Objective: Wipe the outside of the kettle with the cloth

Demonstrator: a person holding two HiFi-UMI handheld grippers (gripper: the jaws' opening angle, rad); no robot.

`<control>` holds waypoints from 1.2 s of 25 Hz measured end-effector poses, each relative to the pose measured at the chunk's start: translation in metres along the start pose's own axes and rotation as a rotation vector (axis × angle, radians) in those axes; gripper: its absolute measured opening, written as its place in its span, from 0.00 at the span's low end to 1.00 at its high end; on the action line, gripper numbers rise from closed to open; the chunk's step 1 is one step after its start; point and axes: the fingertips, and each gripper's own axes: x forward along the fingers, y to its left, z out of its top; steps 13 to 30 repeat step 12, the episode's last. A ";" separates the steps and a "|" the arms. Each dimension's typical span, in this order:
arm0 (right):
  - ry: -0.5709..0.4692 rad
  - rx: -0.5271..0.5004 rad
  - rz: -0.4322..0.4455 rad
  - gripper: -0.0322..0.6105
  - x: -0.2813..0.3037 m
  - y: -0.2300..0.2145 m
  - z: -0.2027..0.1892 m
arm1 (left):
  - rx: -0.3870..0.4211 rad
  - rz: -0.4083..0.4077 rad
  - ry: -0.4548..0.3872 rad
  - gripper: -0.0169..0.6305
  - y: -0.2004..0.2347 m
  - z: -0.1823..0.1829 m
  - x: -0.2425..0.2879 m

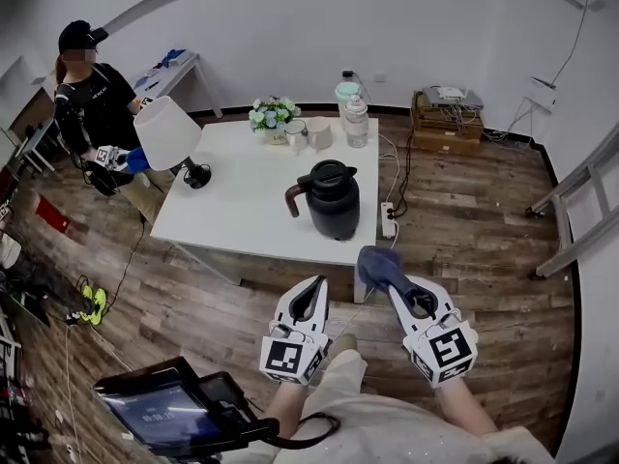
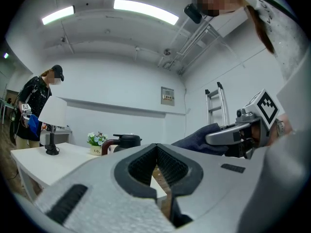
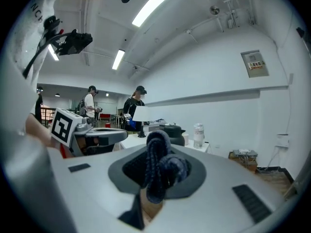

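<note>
black kettle (image 1: 329,199) upright on white table (image 1: 242,211), near-right part, handle pointing left. right gripper (image 1: 401,296) pinching bunched dark blue cloth (image 1: 379,267), held in air off table's near edge, near kettle but apart. left gripper (image 1: 315,286) just left of right one, jaws pressed together, nothing between. lamp (image 1: 166,135) at table's left edge, flowers (image 1: 273,114) at far edge.

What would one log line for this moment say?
right gripper: shut on cloth | left gripper: shut, empty | kettle: on table, untouched | wiping: not started
</note>
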 end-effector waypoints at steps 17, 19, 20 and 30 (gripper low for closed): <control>-0.079 0.024 -0.099 0.15 0.009 0.015 0.003 | 0.001 0.075 -0.093 0.04 0.008 0.017 0.003; -0.079 0.024 -0.099 0.15 0.009 0.015 0.003 | 0.001 0.075 -0.093 0.04 0.008 0.017 0.003; -0.079 0.024 -0.099 0.15 0.009 0.015 0.003 | 0.001 0.075 -0.093 0.04 0.008 0.017 0.003; -0.079 0.024 -0.099 0.15 0.009 0.015 0.003 | 0.001 0.075 -0.093 0.04 0.008 0.017 0.003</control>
